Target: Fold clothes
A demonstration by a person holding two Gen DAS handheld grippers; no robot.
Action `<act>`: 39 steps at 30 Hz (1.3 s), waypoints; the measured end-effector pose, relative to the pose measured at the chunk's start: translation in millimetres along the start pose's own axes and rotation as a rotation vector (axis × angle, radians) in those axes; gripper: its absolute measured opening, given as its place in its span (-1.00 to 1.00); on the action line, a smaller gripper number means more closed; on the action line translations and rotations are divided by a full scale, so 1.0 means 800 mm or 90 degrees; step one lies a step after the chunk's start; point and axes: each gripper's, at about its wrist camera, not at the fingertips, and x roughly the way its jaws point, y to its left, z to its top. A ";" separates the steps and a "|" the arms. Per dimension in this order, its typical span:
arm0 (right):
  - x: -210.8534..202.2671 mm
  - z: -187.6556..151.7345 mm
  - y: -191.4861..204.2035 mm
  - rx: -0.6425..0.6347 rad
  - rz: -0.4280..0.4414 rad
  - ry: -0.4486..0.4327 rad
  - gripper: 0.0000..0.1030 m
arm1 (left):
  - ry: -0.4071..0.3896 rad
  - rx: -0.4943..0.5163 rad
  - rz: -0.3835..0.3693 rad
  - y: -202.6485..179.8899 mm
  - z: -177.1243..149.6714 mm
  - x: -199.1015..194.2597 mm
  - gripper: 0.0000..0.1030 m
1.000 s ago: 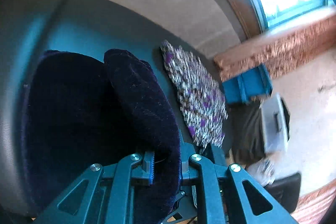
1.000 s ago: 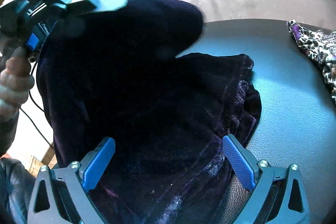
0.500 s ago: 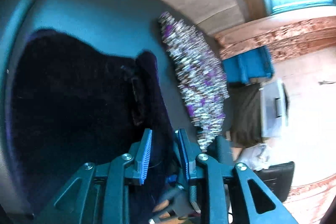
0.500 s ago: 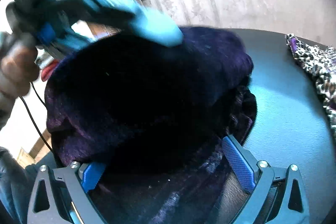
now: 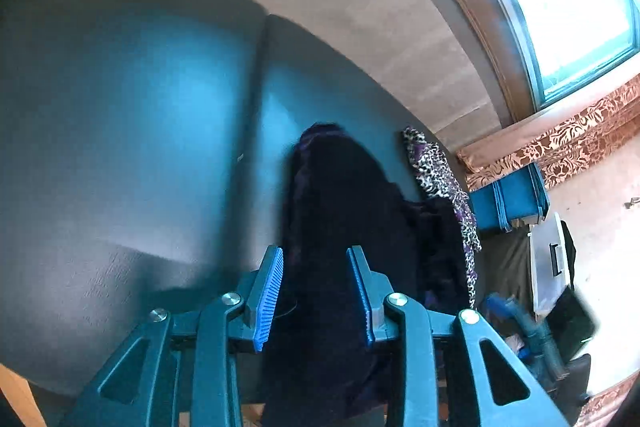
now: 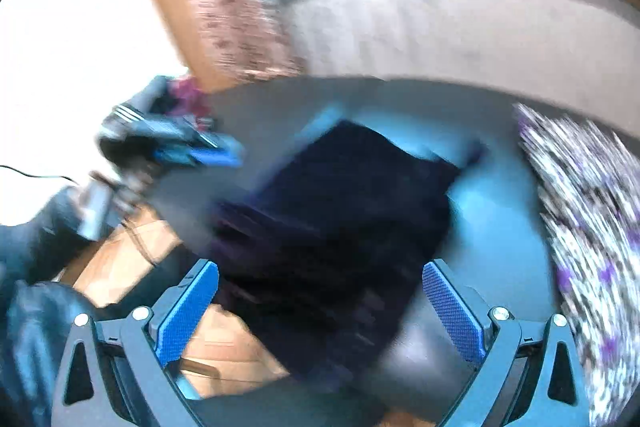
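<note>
Dark velvet garment (image 5: 344, 211): folded on grey sofa seat (image 5: 132, 155), long axis running fwd from L gripper (image 5: 316, 291), jaws wide, empty; R gripper (image 6: 320, 307) likewise wide, nothing held, nearer; leopard-print cloth (image 6: 584, 227) beside.

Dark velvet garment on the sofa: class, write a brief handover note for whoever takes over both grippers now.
Left gripper: open, holding nothing.
Right gripper: open, empty; its view is blurred.
Dark velvet garment lies bunched on the grey sofa seat, one end over the front edge. Leopard-print garment lies beside it.
Done: at most a rough first fold.
Left: regrip, square up the fold, then probably fold the print piece.
</note>
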 end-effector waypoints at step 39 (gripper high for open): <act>0.265 0.101 -0.142 0.187 -0.260 0.029 1.00 | -0.077 0.412 0.141 -0.086 -0.092 0.094 -0.34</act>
